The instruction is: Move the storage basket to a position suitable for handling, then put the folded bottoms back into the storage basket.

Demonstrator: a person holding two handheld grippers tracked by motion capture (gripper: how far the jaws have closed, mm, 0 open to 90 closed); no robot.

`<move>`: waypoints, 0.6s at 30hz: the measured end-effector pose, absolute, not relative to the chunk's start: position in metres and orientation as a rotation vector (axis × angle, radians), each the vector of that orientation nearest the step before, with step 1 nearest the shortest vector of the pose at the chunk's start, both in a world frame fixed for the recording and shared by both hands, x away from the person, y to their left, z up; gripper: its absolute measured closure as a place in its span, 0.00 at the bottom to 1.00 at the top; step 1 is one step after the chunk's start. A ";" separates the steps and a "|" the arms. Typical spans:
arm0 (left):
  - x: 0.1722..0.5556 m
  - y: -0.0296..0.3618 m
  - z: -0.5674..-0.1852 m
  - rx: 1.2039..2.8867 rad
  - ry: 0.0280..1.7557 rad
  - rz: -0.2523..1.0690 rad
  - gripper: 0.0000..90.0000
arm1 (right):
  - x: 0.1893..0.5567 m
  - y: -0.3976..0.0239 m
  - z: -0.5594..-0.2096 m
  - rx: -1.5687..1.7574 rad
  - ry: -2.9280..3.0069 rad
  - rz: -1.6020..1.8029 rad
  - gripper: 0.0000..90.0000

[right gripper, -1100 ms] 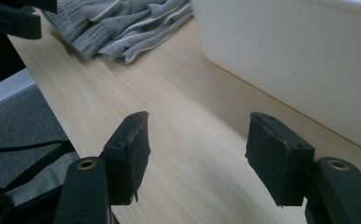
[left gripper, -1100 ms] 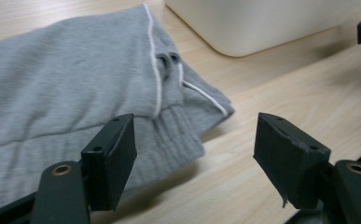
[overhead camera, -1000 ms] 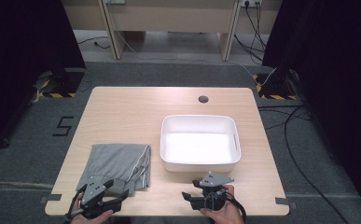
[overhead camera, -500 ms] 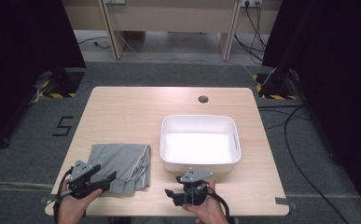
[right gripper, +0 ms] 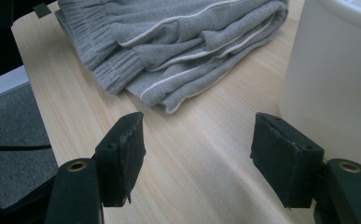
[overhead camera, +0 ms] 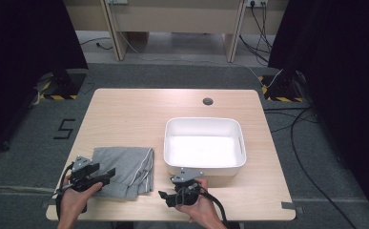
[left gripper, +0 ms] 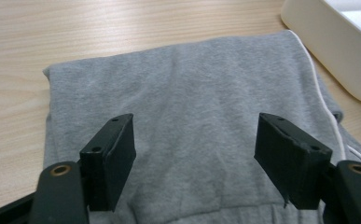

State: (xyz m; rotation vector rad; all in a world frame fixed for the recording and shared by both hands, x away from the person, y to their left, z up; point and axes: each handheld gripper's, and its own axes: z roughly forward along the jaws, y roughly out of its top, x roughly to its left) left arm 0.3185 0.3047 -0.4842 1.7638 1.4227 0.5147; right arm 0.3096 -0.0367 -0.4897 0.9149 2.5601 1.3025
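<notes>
From the high view I have the folded grey garment lying on the wooden table at about 7 o'clock from the table's middle, close to the near edge. The white tub sits just beside it at 3 o'clock from the cloth, with a narrow strip of bare wood between the two.

My left gripper is at the garment's 9 o'clock side, its tips pointing toward 3 o'clock over the cloth's near-left part. In the left gripper view the jaws stand wide apart with the grey fabric spread beneath and between them; the pads press on nothing, so this tool is released. A white piping line runs along the cloth's far side in that view, and a corner of the tub shows at 1 o'clock.

My right gripper is near the front edge, at 6 o'clock from the tub's near-left corner, aimed toward 9 o'clock at the garment. In the right gripper view its jaws are parted over bare wood and have just been opening, with nothing between them. The garment's ribbed, piped edge lies ahead at 12 o'clock, apart from the pads, and the tub's wall rises at 2 o'clock
</notes>
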 end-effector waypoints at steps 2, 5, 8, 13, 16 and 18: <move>0.321 0.306 -0.486 1.768 1.432 0.518 0.31 | 0.311 -0.035 -0.490 0.915 2.560 1.300 0.39; 0.323 0.311 -0.487 1.775 1.449 0.520 0.31 | 0.314 -0.032 -0.491 0.932 2.569 1.314 0.39; 0.324 0.315 -0.488 1.777 1.464 0.515 0.31 | 0.316 -0.027 -0.491 0.934 2.566 1.317 0.39; 0.328 0.319 -0.493 1.786 1.480 0.512 0.31 | 0.318 -0.018 -0.493 0.948 2.564 1.315 0.38; 0.332 0.321 -0.496 1.790 1.496 0.513 0.31 | 0.321 -0.013 -0.495 0.955 2.557 1.319 0.38; 0.335 0.325 -0.497 1.780 1.510 0.518 0.31 | 0.323 -0.011 -0.496 0.958 2.555 1.317 0.38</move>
